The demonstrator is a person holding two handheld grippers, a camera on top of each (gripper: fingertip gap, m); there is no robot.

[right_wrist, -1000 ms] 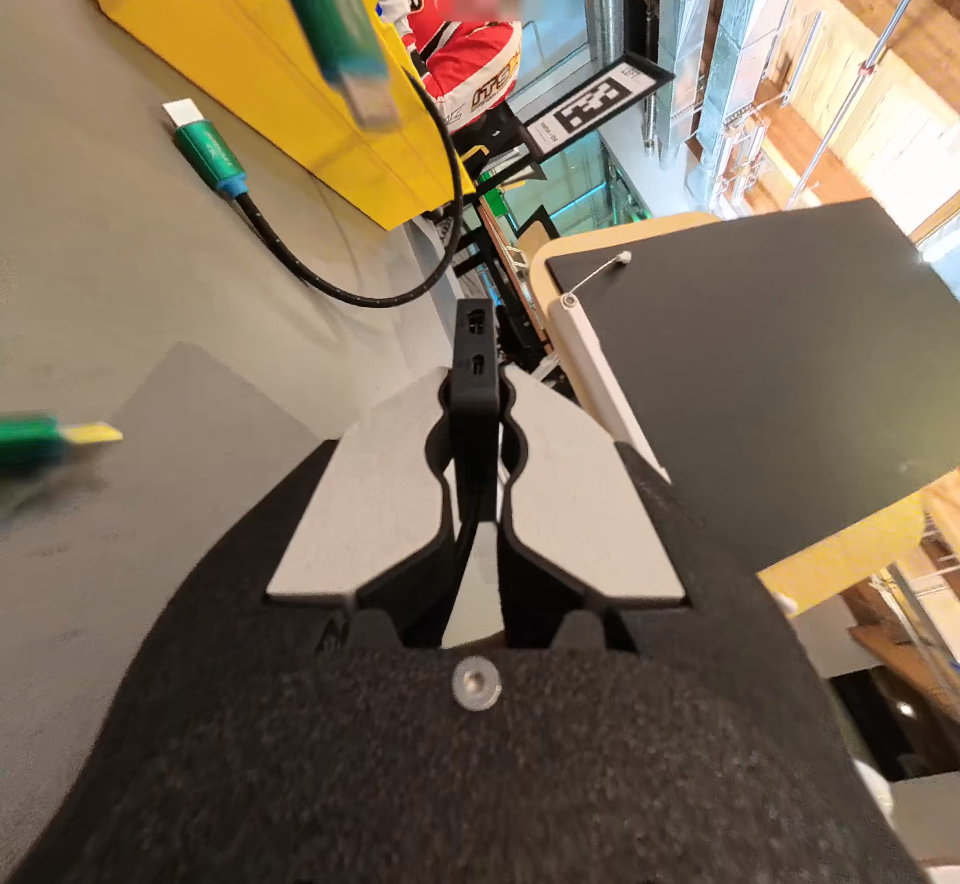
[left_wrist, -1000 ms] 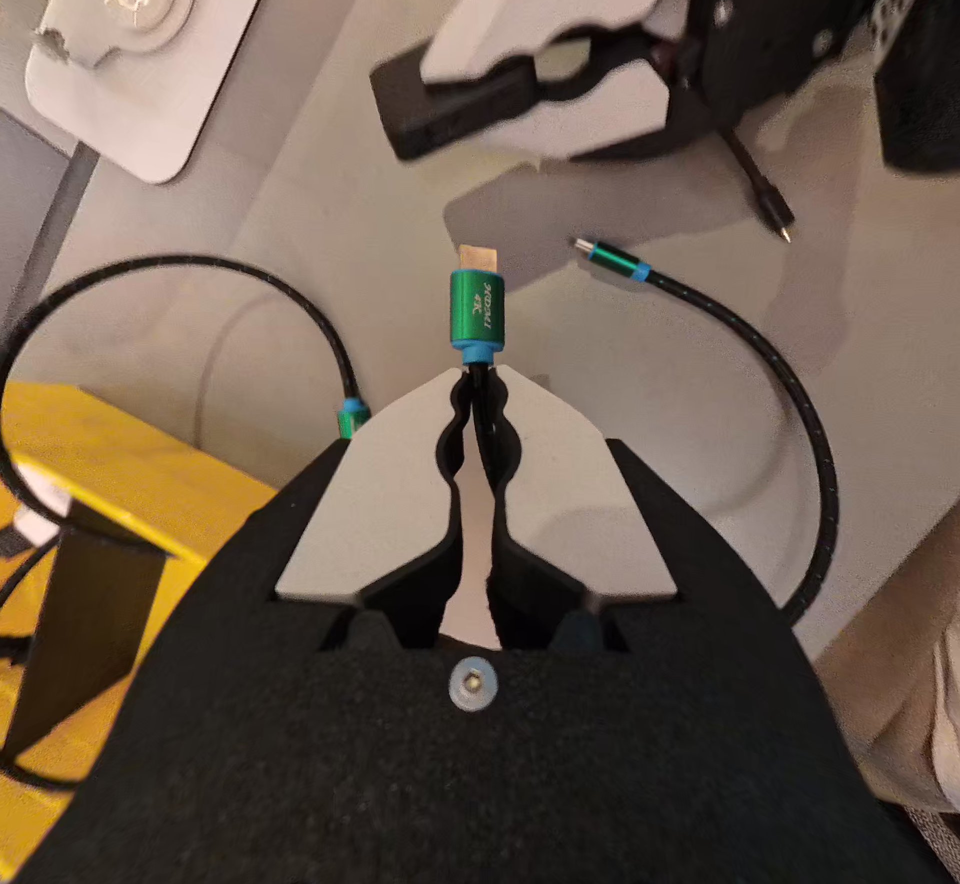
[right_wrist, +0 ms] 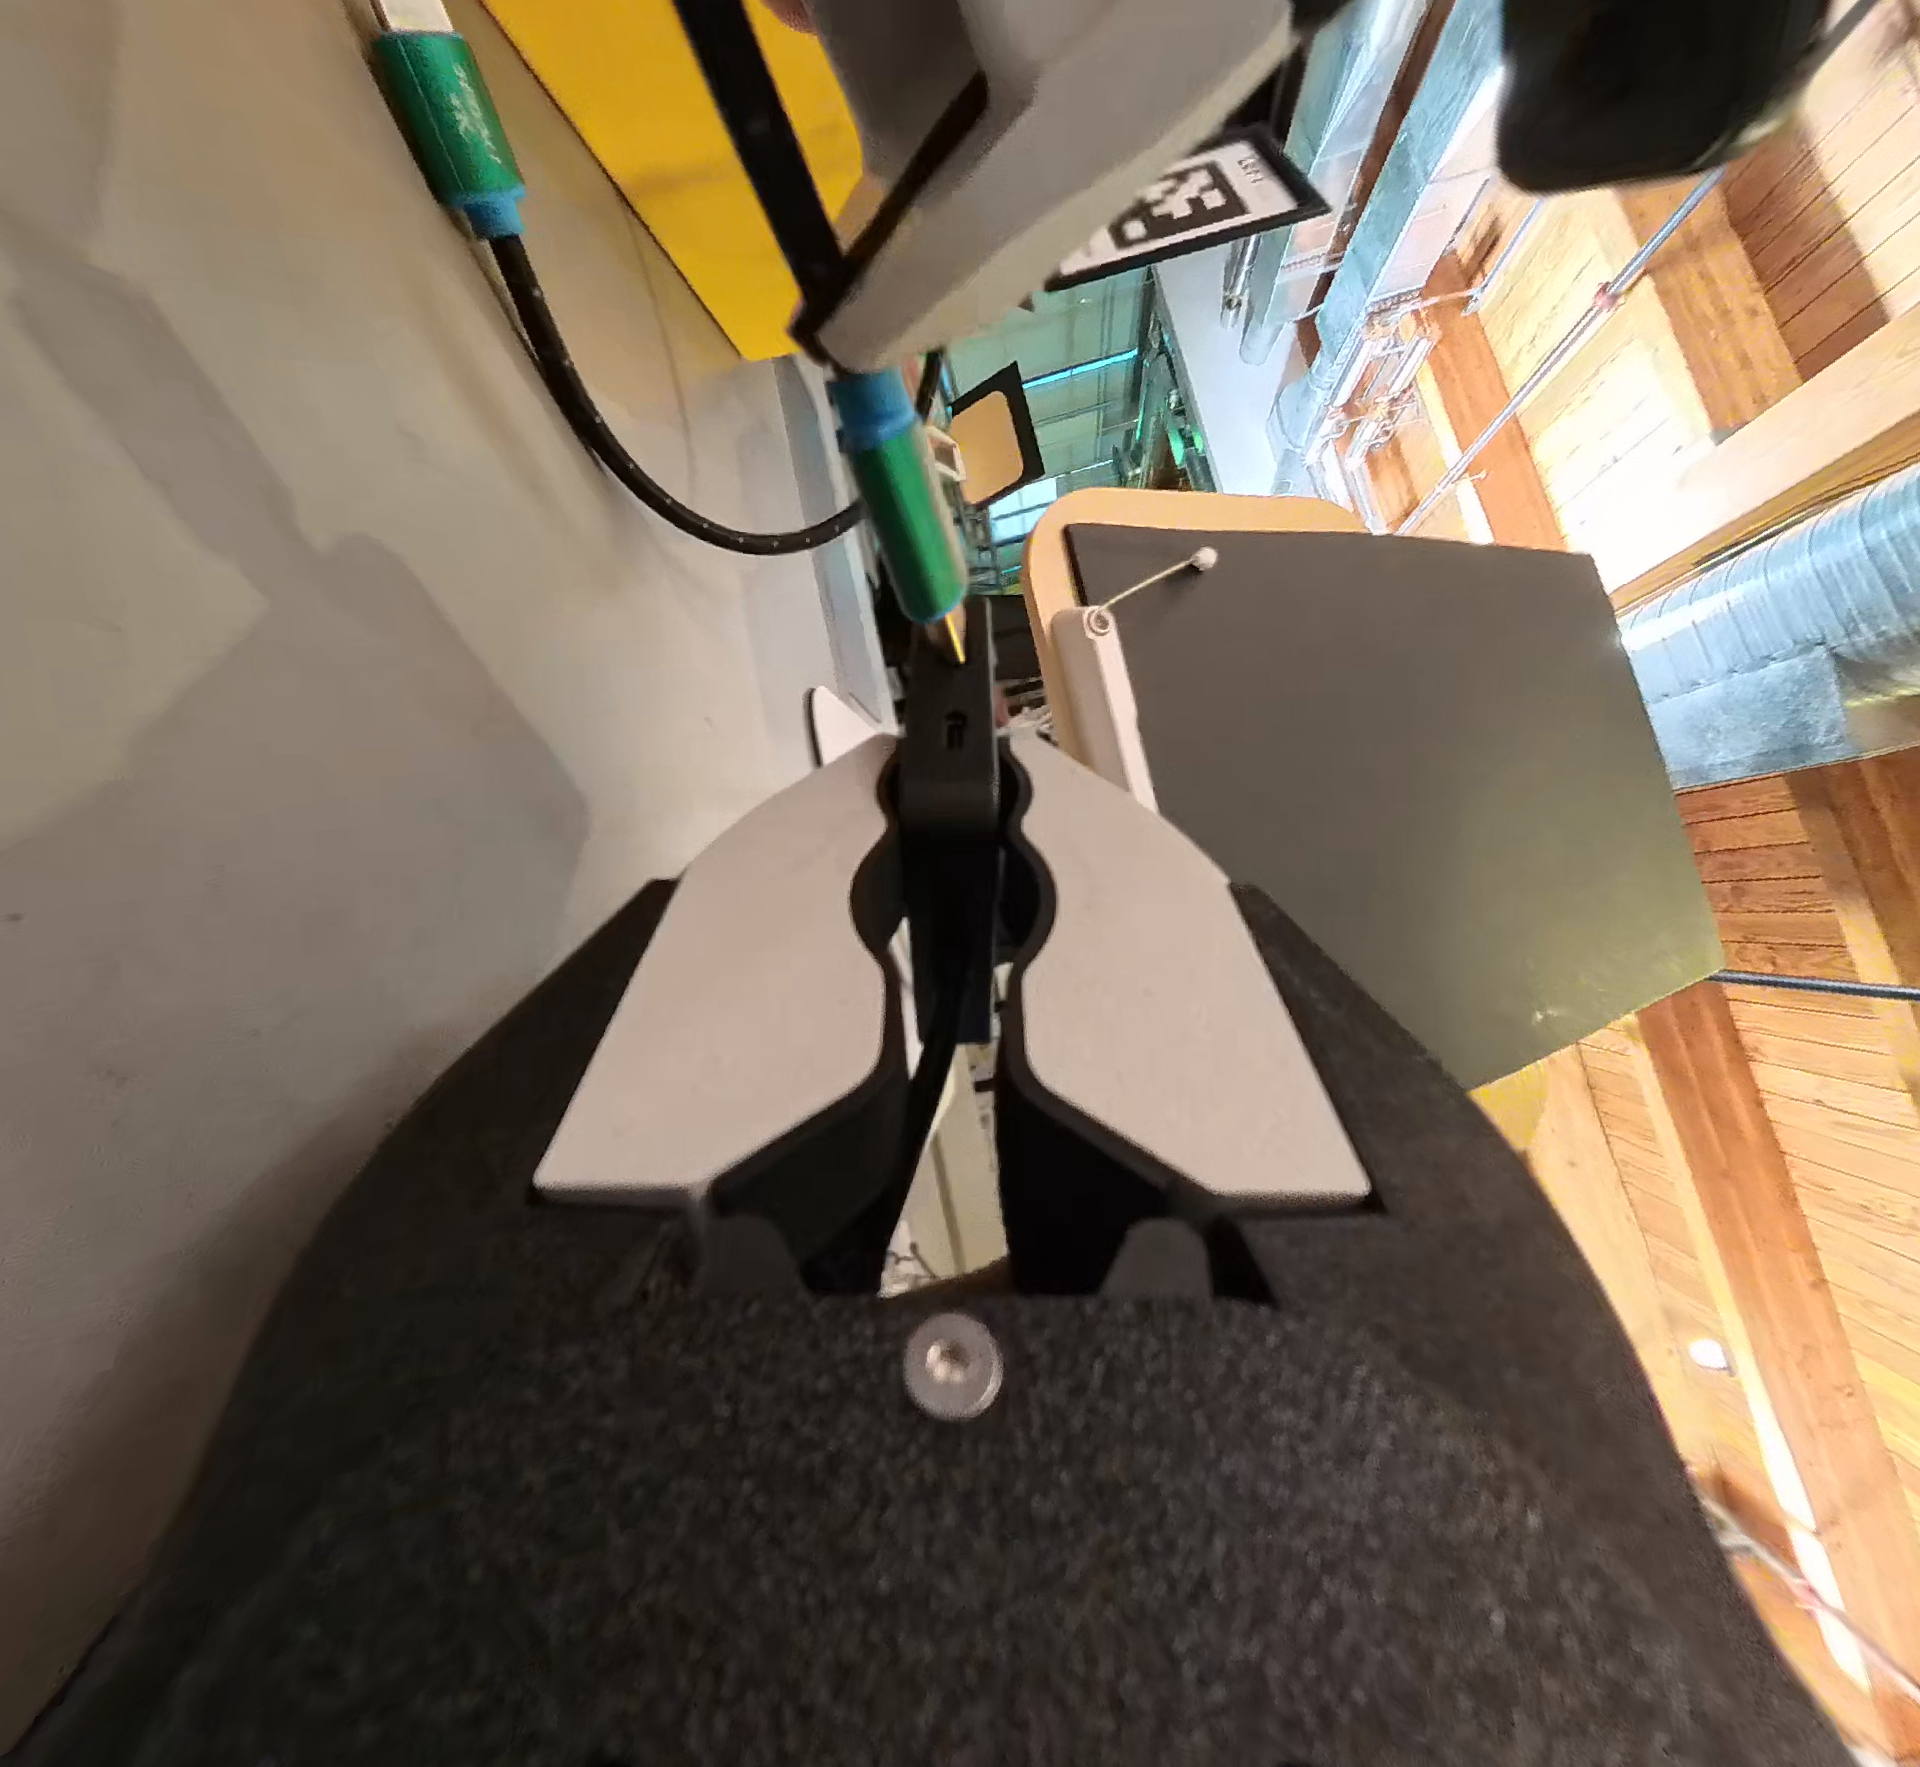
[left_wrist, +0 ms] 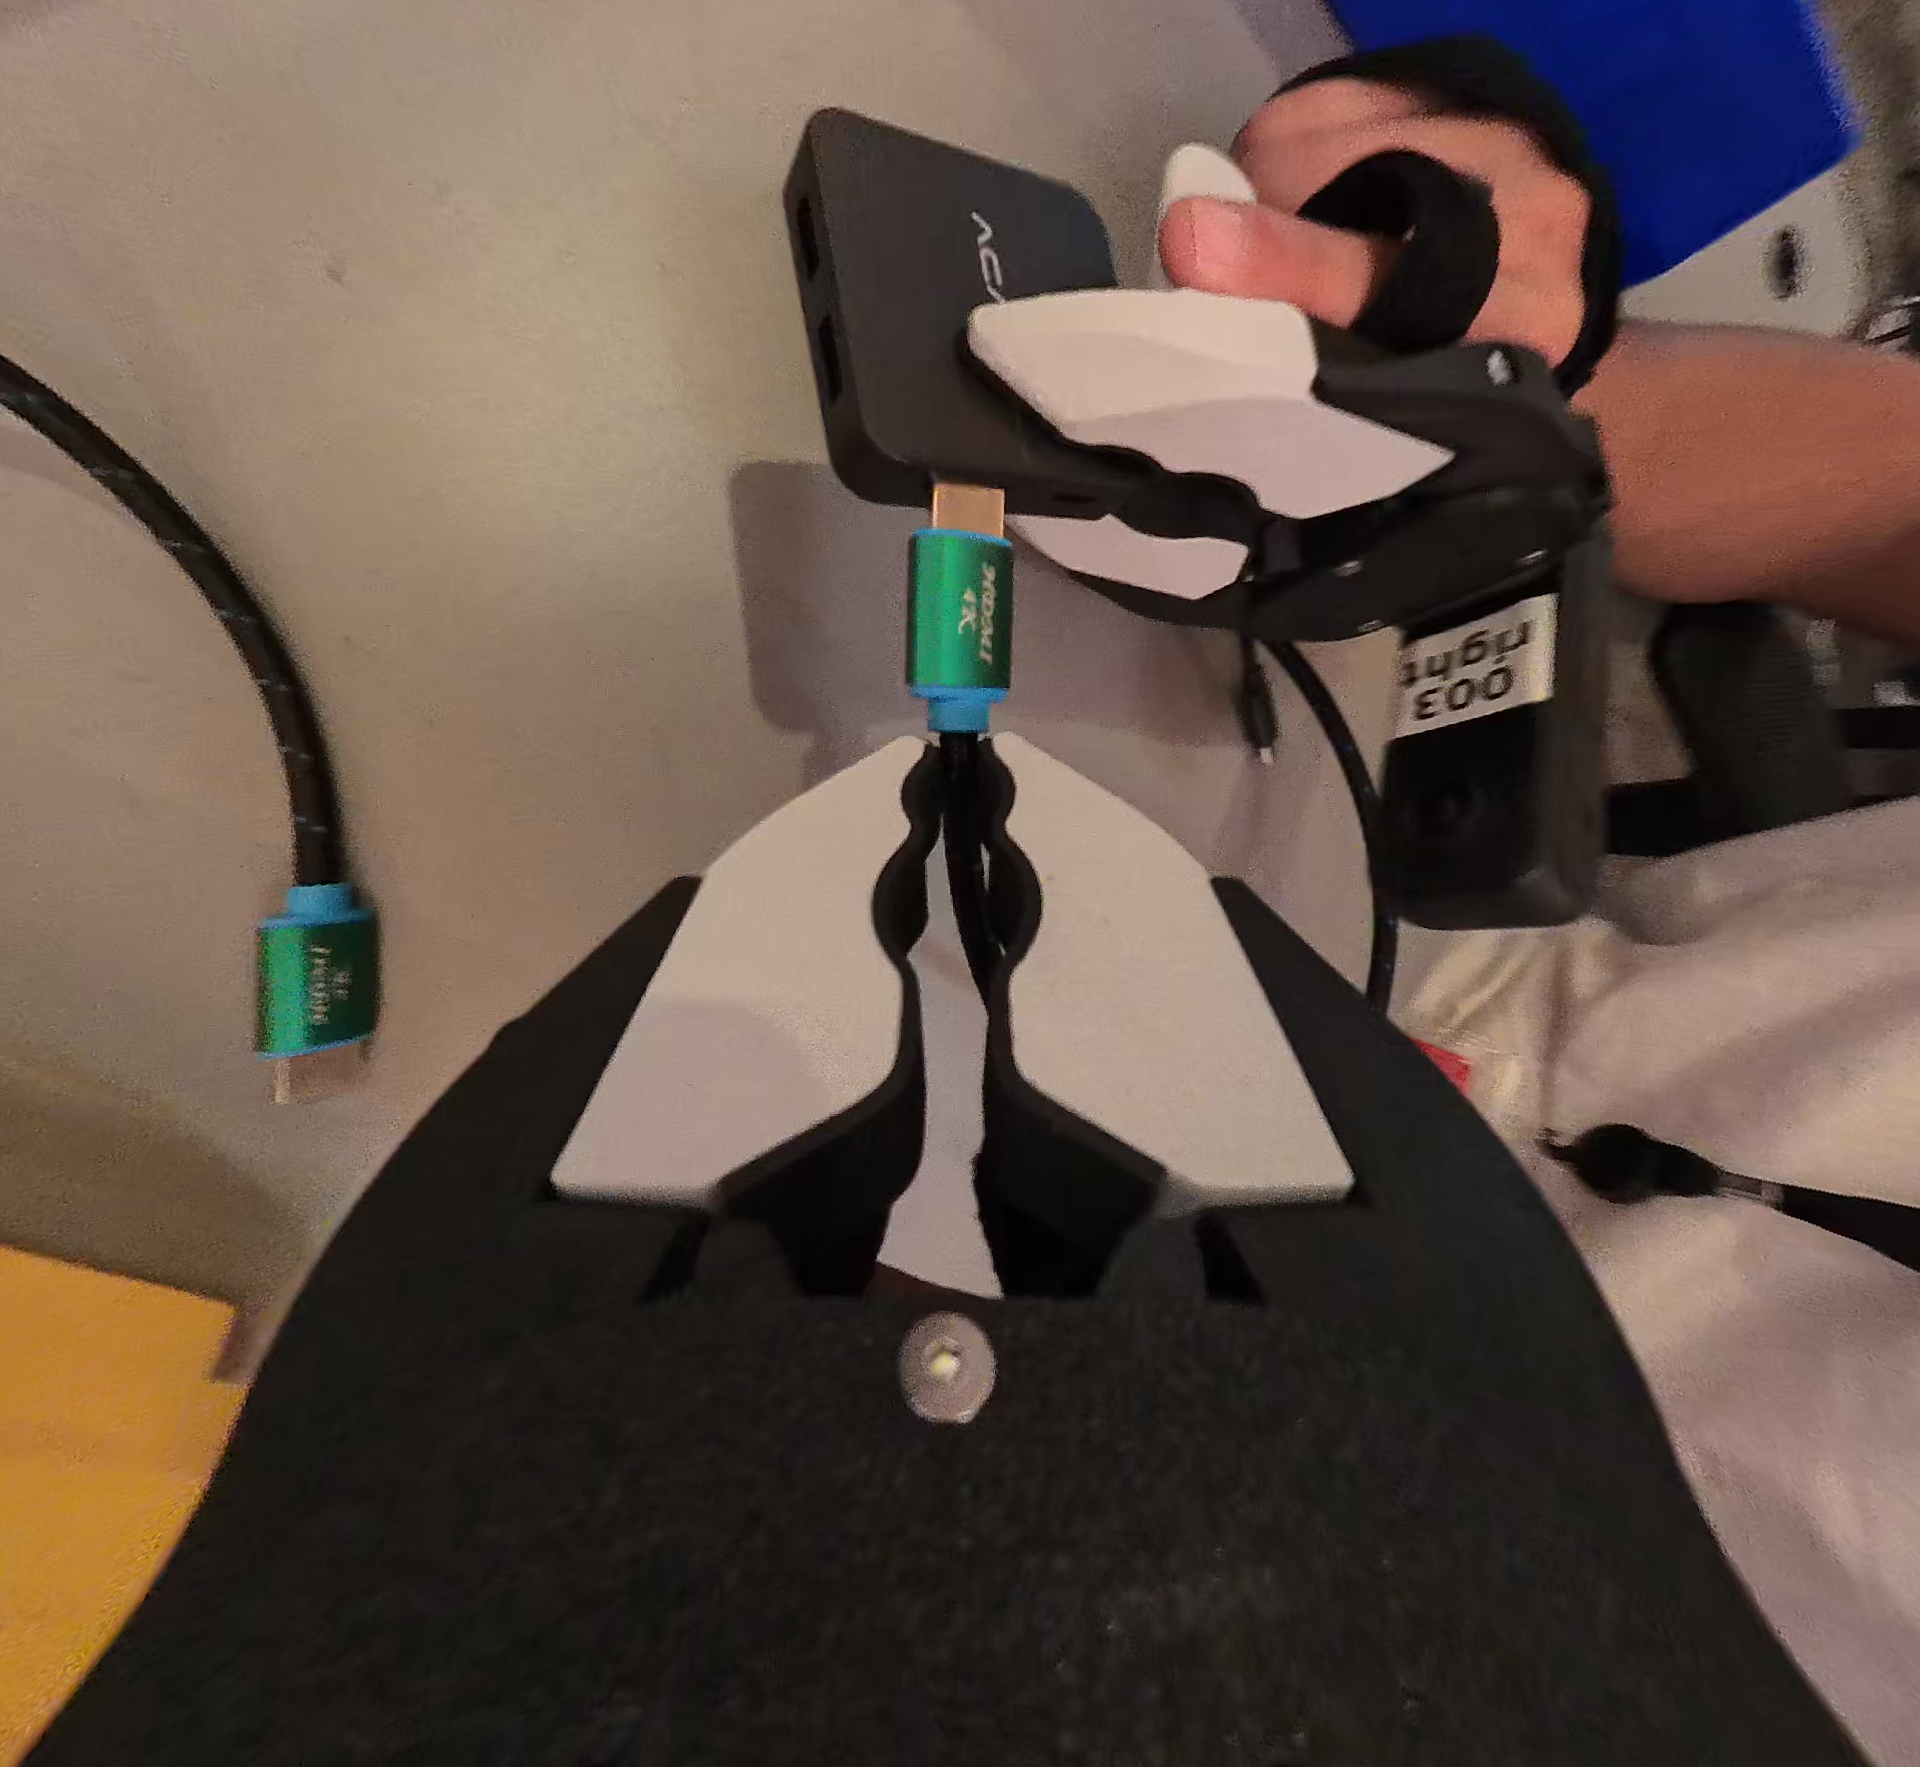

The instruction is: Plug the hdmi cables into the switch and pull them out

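My left gripper [left_wrist: 958, 749] is shut on the black braided cable just behind a green HDMI plug [left_wrist: 958, 616]. The plug's gold tip touches the near edge of the black switch box [left_wrist: 935, 304]. My right gripper [right_wrist: 948, 761] is shut on that switch [right_wrist: 951, 741] and holds it above the grey table. In the right wrist view the green plug [right_wrist: 904, 512] meets the switch's far end, with the left gripper [right_wrist: 987, 107] above it. A second green HDMI plug [left_wrist: 315, 985] lies loose on the table at the left and also shows in the right wrist view [right_wrist: 447, 107].
A yellow block [right_wrist: 644, 34] sits along the table's edge [left_wrist: 94, 1447]. A person's hand [left_wrist: 1382, 231] holds the right gripper. A thin black cable with a small connector [left_wrist: 1259, 709] hangs under the switch. A black panel [right_wrist: 1382, 782] stands beyond the table. The tips of one gripper are about 7 cm away from the tips of the other.
The switch has swung close in front of the left gripper. The held plug now touches the switch's edge; it was apart from it before. The loose plug now lies lower left in the left wrist view.
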